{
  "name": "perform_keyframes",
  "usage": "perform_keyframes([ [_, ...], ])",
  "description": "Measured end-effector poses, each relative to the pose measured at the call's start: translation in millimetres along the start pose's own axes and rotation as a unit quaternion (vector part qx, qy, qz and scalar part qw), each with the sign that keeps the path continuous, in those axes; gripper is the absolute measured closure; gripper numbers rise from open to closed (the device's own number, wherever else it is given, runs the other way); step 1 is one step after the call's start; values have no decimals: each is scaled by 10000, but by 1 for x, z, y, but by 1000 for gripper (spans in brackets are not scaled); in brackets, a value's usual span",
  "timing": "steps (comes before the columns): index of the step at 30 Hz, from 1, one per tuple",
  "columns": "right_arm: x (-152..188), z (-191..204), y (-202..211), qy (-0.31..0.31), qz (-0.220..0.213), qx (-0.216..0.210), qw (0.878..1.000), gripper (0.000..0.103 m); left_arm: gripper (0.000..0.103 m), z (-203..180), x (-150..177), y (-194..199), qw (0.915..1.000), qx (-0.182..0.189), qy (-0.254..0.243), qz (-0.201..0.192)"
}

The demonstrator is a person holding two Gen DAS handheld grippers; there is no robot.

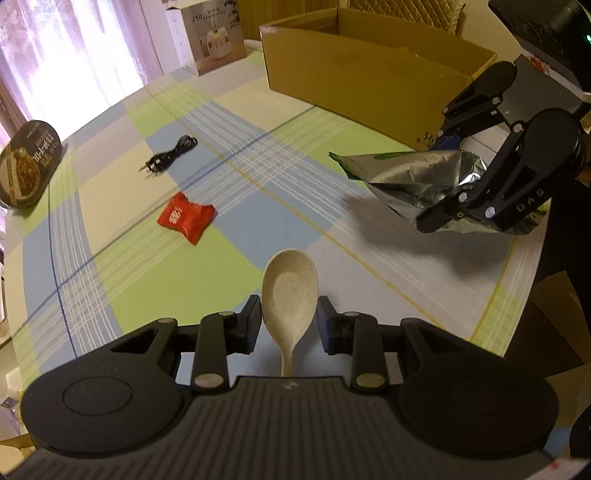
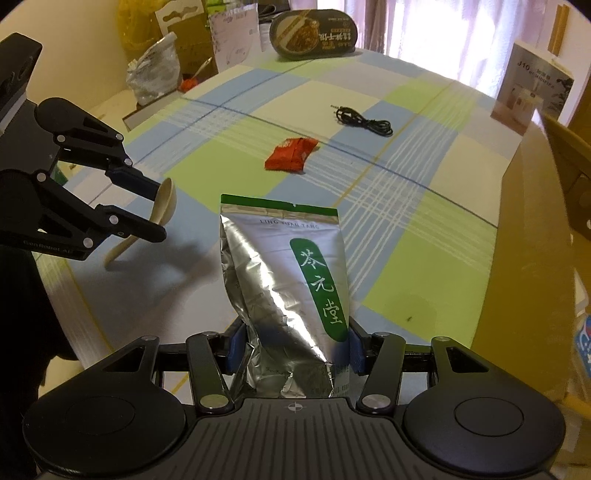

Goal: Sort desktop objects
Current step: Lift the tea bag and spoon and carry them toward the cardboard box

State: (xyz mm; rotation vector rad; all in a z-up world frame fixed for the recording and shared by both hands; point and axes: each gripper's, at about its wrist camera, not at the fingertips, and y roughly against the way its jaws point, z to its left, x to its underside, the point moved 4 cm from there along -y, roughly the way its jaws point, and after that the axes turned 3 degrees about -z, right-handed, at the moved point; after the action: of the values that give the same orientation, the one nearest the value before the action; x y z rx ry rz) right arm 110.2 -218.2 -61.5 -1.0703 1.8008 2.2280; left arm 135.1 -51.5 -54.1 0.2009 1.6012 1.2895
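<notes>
Two items are lifted: the left tool (image 1: 290, 319) grips a beige speckled plastic spoon (image 1: 290, 291), the right tool (image 2: 291, 345) clamps a silver foil tea pouch (image 2: 284, 280). Next, likely carry both to the open brown cardboard box (image 1: 369, 81), keeping the grips firm.

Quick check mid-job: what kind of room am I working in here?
Most likely a home dining or living room. The table wears a checked tablecloth, sheer curtains cover a bright window, and household clutter sits around: a cardboard box, an instant-noodle bowl, a humidifier carton.
</notes>
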Motion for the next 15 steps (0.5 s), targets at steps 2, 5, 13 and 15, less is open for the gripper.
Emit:
perform_keyframes([
  [2,0,0,3,-8,-35,9,10000,53,76,-1,-3,3,10000,-5,-3,-37],
  [5,-1,-1,9,-24,-92,20,10000,53,76,-2,-6,7,10000,-27,-24,-85],
  [13,1,-3,17,-40,-155,74,9998,53,76,-5,-13,13,9998,-43,-85,-173],
  [15,1,-2,17,-40,-165,76,9998,53,76,-5,-14,14,9998,-44,-86,-195],
])
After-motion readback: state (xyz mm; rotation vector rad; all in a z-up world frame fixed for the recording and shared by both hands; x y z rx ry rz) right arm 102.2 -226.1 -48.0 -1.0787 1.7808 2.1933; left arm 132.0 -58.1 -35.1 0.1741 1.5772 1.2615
